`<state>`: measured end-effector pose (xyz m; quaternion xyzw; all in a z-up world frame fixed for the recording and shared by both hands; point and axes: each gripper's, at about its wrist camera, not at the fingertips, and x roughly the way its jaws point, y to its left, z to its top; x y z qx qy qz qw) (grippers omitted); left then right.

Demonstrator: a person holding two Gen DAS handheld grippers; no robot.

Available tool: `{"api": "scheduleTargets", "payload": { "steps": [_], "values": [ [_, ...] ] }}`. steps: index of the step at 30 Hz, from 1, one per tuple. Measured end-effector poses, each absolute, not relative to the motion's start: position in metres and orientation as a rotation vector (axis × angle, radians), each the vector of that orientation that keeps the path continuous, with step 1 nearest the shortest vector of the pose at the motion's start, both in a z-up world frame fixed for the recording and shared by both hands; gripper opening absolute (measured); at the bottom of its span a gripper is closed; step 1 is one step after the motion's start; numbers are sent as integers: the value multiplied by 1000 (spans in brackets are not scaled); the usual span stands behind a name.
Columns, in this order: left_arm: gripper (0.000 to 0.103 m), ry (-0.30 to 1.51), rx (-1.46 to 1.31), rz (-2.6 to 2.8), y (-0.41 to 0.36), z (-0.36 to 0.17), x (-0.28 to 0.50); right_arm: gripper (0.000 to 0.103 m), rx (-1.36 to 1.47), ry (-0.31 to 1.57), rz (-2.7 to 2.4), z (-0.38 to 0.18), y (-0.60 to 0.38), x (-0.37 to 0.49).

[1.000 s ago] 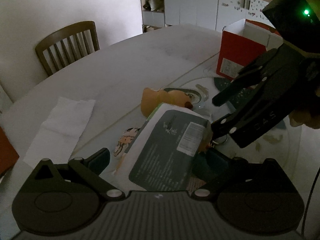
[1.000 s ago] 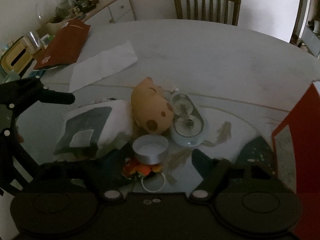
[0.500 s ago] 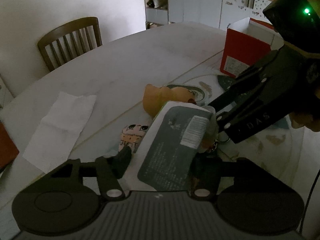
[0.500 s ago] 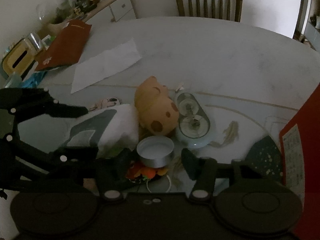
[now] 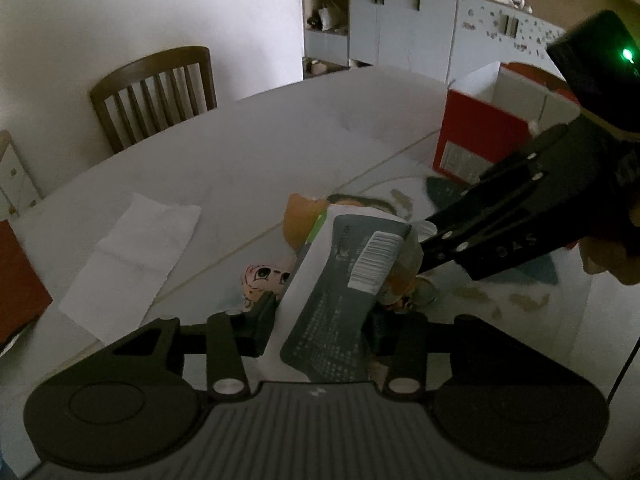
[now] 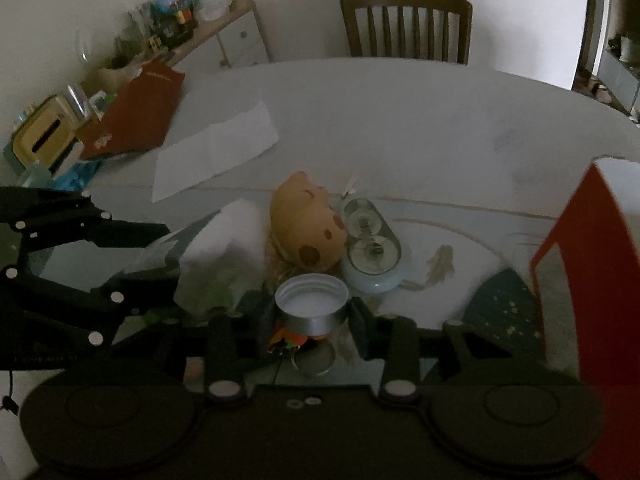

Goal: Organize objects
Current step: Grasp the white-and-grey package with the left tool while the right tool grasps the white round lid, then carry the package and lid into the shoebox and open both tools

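Observation:
My left gripper point(image 5: 320, 320) is closing, and its pads press both sides of a white and dark green pouch point(image 5: 344, 280), which stands tilted up off the table. In the right wrist view the same pouch point(image 6: 224, 236) sits between the left gripper's fingers point(image 6: 160, 232). My right gripper point(image 6: 312, 316) is also closing, and its pads touch both sides of a shallow silver round tin point(image 6: 310, 304). Just behind the tin lie a tan spotted plush toy point(image 6: 304, 228) and a pale blue oval case point(image 6: 372, 248). An orange keychain with a ring point(image 6: 296, 340) lies under the tin.
An open red box point(image 5: 480, 136) stands at the right of the white table point(image 5: 248, 152). A white paper sheet point(image 5: 132, 256) lies to the left, and a small doll-face item point(image 5: 260, 280) is by the pouch. A wooden chair point(image 6: 404, 24) stands at the far edge, and a red bag point(image 6: 140, 112) lies at the left.
Both grippers went from wide open to closed. The left one took the pouch, which tipped upward. The right one's fingers came in onto the silver tin.

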<state>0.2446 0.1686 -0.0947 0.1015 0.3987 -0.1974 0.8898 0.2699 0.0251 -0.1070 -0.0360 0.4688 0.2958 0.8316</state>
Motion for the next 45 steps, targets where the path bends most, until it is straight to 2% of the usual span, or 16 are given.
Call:
{"api": "scheduleTargets", "payload": {
  "steps": [17,28,45],
  "values": [
    [44,807,93,-393,140,-43,205,38,-57,886,602,-46,-38,213],
    [44,769,53,-406,80,-16,186,38,-34,855,543,-27,-98,192],
    [44,772,89,-425,-28,-8,200,38,3,829,484,-25,-210,198]
  ]
}}
